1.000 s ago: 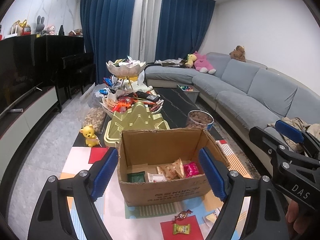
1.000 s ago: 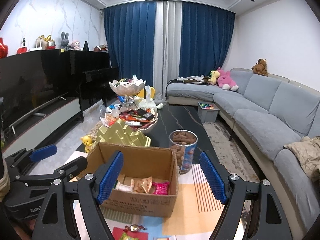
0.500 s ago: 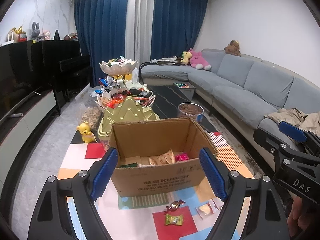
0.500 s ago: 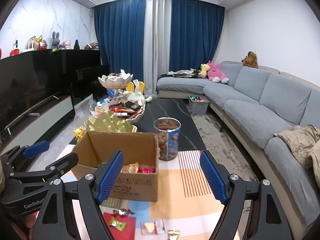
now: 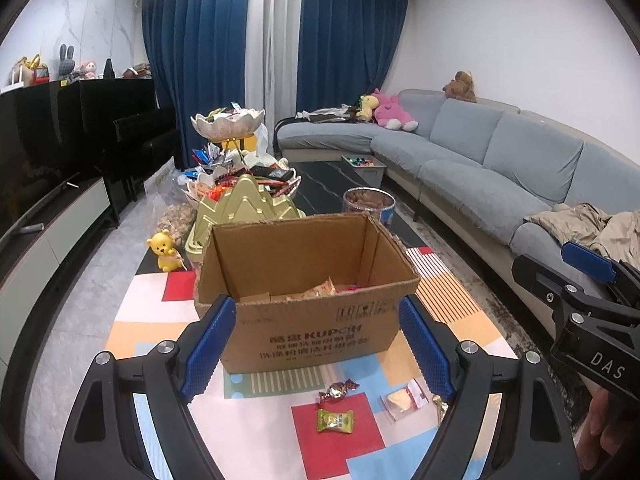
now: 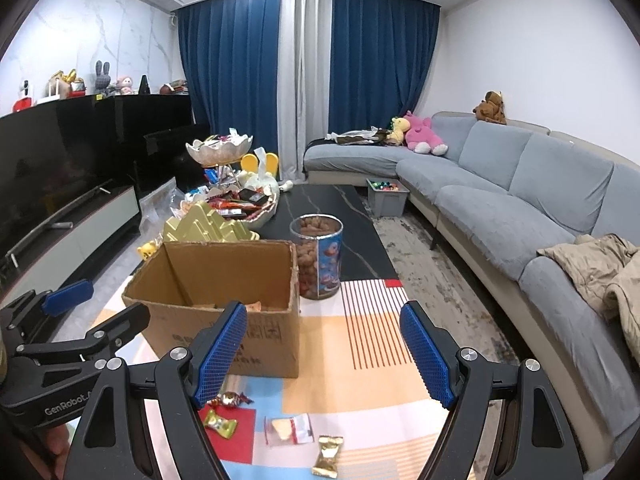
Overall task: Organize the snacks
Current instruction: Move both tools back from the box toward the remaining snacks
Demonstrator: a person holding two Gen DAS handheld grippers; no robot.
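An open cardboard box (image 5: 308,308) with several snack packets inside stands on a colourful mat (image 5: 152,304); it also shows in the right wrist view (image 6: 224,300). Loose snacks lie on the mat in front of it: a green packet (image 5: 335,420), a twisted candy (image 5: 338,389), a clear packet with a cracker (image 5: 404,398). The right wrist view shows the twisted candy (image 6: 228,399), a yellow-green packet (image 6: 220,424), the clear packet (image 6: 289,429) and a gold packet (image 6: 328,456). My left gripper (image 5: 316,348) is open and empty above them. My right gripper (image 6: 324,356) is open and empty.
A clear canister of nuts (image 6: 317,256) stands right of the box. Behind it are a gold tiered tray (image 5: 244,208), a heaped snack bowl (image 5: 228,124) and a yellow bear toy (image 5: 162,250) on the dark table. A grey sofa (image 5: 500,168) runs along the right.
Both grippers have pulled back and lowered from the box. The loose snacks on the mat in front of it have come into view. Both stayed open.
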